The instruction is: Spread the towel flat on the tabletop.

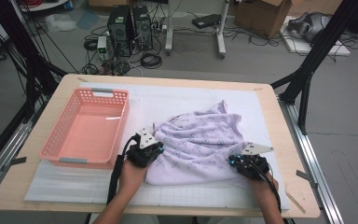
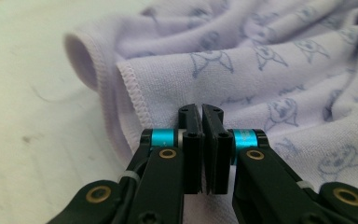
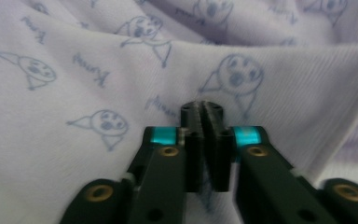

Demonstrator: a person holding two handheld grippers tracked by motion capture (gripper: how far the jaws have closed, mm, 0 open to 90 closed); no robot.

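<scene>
The big table [image 1: 270,140] has a white mat on it, and the soft purple towel [image 1: 200,140] lies bunched up right in front of both grippers. A pink basket [image 1: 86,126] sits just to the left of the left gripper [image 1: 145,148], with nothing inside it.

The left gripper [image 2: 200,112] has its jaws pressed together. It looks like it pinches the towel [image 2: 270,84] near the stitched edge, but the cloth between the jaws is hard to see. The right gripper [image 1: 247,161] is at the near right corner of the towel. In the right gripper view its jaws [image 3: 204,109] are pressed together too, and a fold of towel [image 3: 98,84] seems to be caught in them.

To do this step well, both hands should lift at the same time and keep the pinch tight, so no corner slips out. Pull the two corners apart a little so the towel hangs flat.

There is open room ahead of the grippers and to the right. Watch the basket's rim beside the left gripper, and keep away from the table's near edge
</scene>
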